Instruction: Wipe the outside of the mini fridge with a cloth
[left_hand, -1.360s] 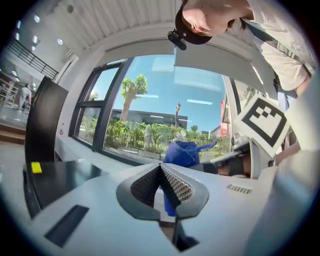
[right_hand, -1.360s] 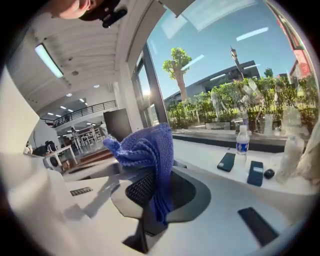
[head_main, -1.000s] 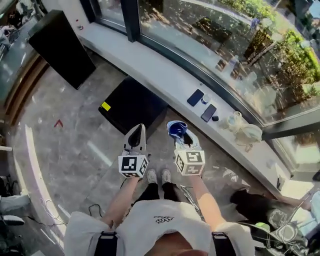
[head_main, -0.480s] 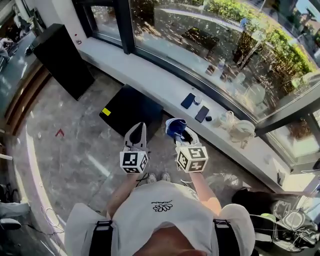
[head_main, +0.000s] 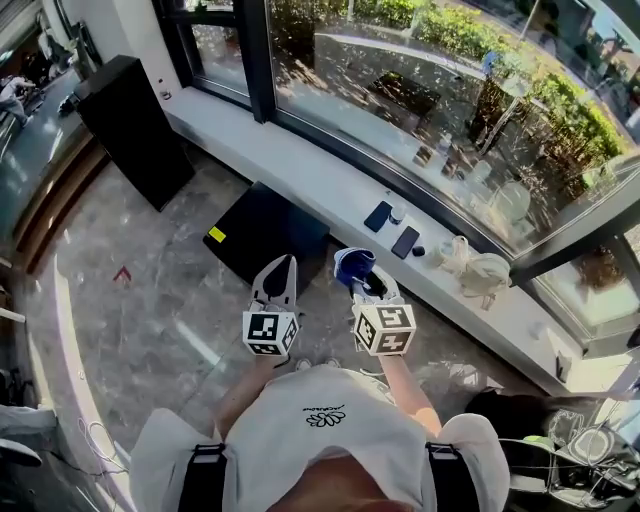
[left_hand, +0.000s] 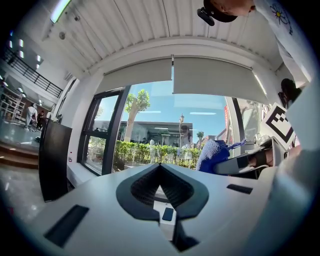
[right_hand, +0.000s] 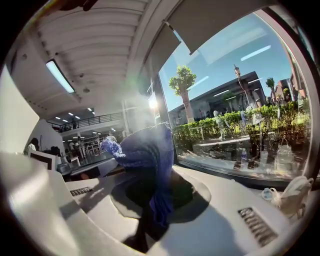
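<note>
The black mini fridge (head_main: 262, 232) stands on the floor against the white window ledge, a yellow sticker on its top. My right gripper (head_main: 355, 272) is shut on a blue cloth (head_main: 351, 264), which bunches above the jaws; the same blue cloth (right_hand: 145, 160) fills the middle of the right gripper view. My left gripper (head_main: 277, 275) is shut with nothing in it, its tips just in front of the fridge's near edge. From the left gripper (left_hand: 160, 167), the blue cloth (left_hand: 212, 156) shows to the right. Both grippers are held level and point at the window.
Two phones (head_main: 378, 216) and a crumpled white bag (head_main: 480, 266) lie on the window ledge (head_main: 300, 155). A tall black cabinet (head_main: 135, 125) stands at the far left. Cables and bags lie on the marble floor at the lower right.
The head view has tilted up slightly toward the window. Both grippers stay side by side, the cloth still held in the right one.
</note>
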